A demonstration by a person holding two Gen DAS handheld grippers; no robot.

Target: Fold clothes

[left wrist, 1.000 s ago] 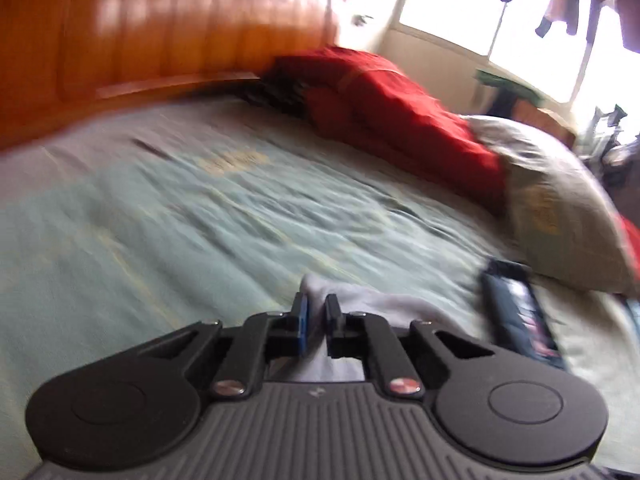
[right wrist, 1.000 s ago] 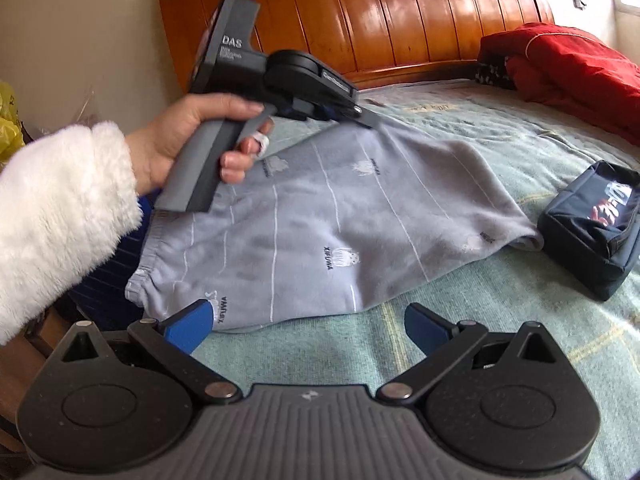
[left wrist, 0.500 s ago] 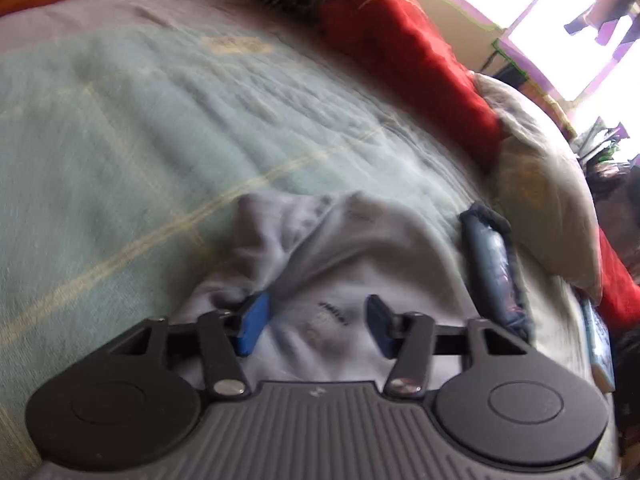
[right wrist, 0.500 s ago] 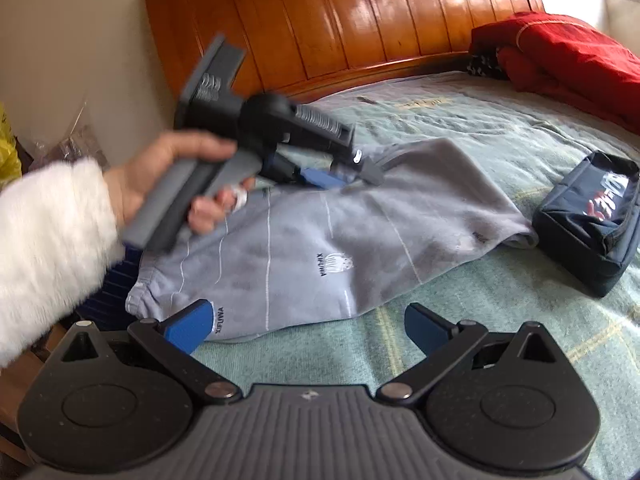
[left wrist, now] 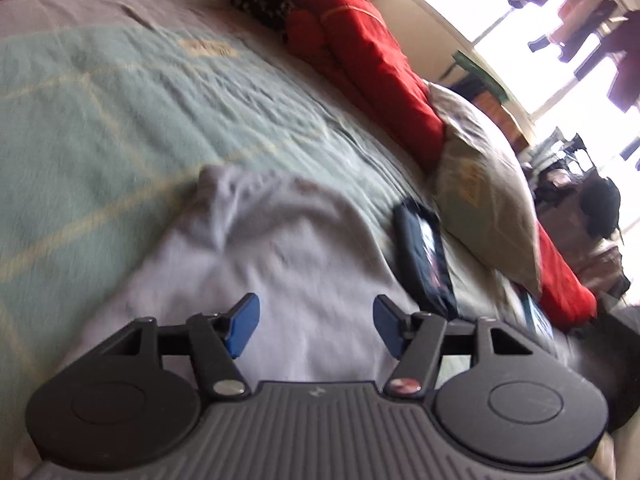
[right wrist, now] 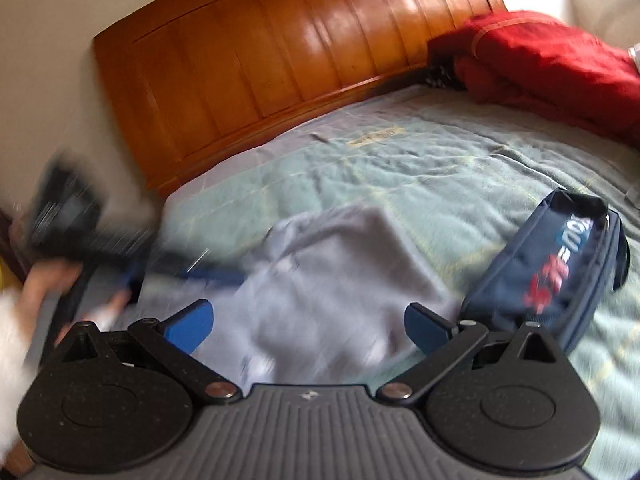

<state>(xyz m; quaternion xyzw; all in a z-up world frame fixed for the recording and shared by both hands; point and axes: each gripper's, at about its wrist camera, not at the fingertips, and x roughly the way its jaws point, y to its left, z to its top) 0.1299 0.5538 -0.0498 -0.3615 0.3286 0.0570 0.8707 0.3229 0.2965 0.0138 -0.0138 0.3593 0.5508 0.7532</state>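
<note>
Nearest in each wrist view are the tongs themselves. The left tongs [left wrist: 314, 326] hover over the near part of the grey garment [left wrist: 280, 280] with their jaws opening and nothing pinched between the blue pads [left wrist: 242, 326] — only cloth lying below the gap. The right tongs [right wrist: 306, 326] stand wide and empty, also above the garment's near edge.

The garment, which looks like grey sweatpants, lies on the green blanket [left wrist: 100, 120] of the bed, doubled over with its far end rumpled into a small ridge. At the left edge of the right wrist view a hand [right wrist: 52, 280] with a white fluffy sleeve [right wrist: 12, 340] carries the left tool, heavily blurred.

Just right of the garment sits a dark blue pouch [right wrist: 552, 272], very close to the cloth and perhaps touching it. Farther right lies a pale pillow [left wrist: 484, 184], and beyond it a red quilt [right wrist: 552, 60] bunched against the wooden headboard [right wrist: 304, 60]. A bright window [left wrist: 520, 40] with hanging clothes fills the far right.

Risks, as I judge them: the loose ridge could be pressed in as a crease if the next fold goes over it unsmoothed; a grab at the right edge might snag the pouch along with the cloth; and pinching one layer alone would pull the fold apart.

Count: one garment, one pouch, one pillow, one quilt, two tongs, one hand in view.
</note>
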